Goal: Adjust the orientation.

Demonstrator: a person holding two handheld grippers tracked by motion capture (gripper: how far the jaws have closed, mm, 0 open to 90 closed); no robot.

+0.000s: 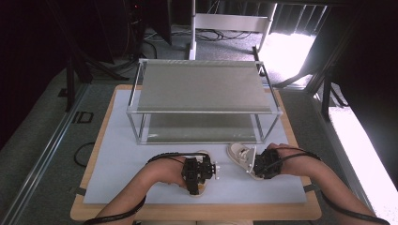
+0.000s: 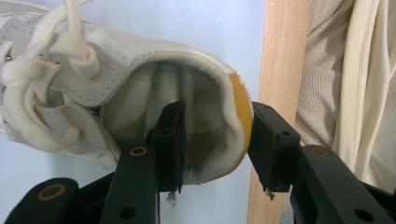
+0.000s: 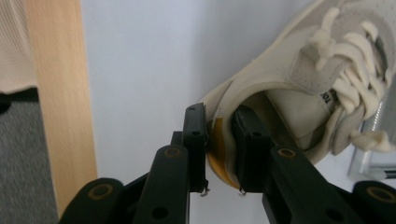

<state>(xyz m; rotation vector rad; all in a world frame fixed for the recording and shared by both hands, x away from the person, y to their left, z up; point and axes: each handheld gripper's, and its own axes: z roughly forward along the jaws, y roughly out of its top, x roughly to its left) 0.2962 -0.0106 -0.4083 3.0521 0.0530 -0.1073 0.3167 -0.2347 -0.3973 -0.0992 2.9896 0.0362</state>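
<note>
Presently, on the high view, the left tongs (image 1: pixel 199 172) sit at the near middle of the pale grey mat (image 1: pixel 117 168) covering the wooden counter (image 1: pixel 101 213), held in the person's left hand (image 1: pixel 171 174). Their own view shows the left tongs (image 2: pixel 215 142) straddling the heel collar of a cream lace-up sneaker with an orange heel tab (image 2: pixel 116 107): one jaw is inside the opening, the other outside against the orange tab, with the heel wall between them and a clear gap still open. To the right, the right tongs (image 1: pixel 256 164), held in the right hand (image 1: pixel 284 161), meet a second cream sneaker (image 1: pixel 240 154) lying on the mat just in front of the shelf. Their own view shows the right tongs (image 3: pixel 219 149) clamped on this second cream sneaker's (image 3: pixel 317 84) heel, jaws close together, one inside and one outside. Behind both stands a two-tier metal-framed shelf with grey panels (image 1: pixel 202 101).
</note>
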